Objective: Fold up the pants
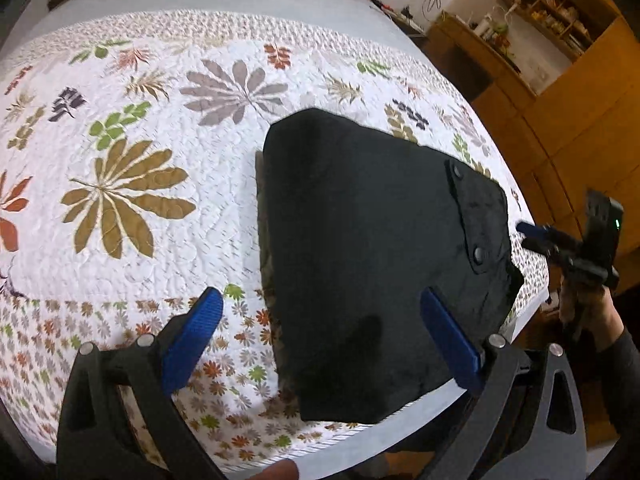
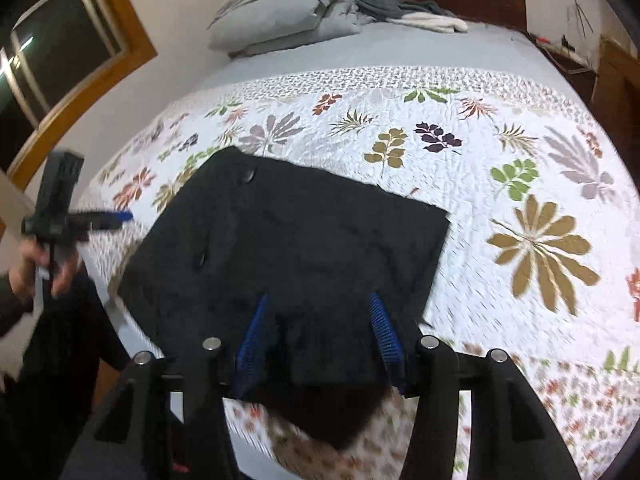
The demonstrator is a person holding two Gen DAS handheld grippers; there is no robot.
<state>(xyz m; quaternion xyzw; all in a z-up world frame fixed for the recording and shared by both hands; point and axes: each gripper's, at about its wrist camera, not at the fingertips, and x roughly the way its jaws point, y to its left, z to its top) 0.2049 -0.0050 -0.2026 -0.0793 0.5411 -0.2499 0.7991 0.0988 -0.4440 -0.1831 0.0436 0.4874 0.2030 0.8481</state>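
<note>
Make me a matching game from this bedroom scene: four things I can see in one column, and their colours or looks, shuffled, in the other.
Things:
1. pants
2. quilt
3. pillow
4. left gripper fingers

Looks:
A. plain grey, at the head of the bed
B. bright blue
C. black, lying folded near the bed's edge
D. white with leaf prints

Pairs: 1-C, 2-D, 3-A, 4-B

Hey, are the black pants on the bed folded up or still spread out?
Folded. The black pants lie as one compact block on the floral quilt, no legs trailing out, with a lower layer's edge showing along one side.
</note>
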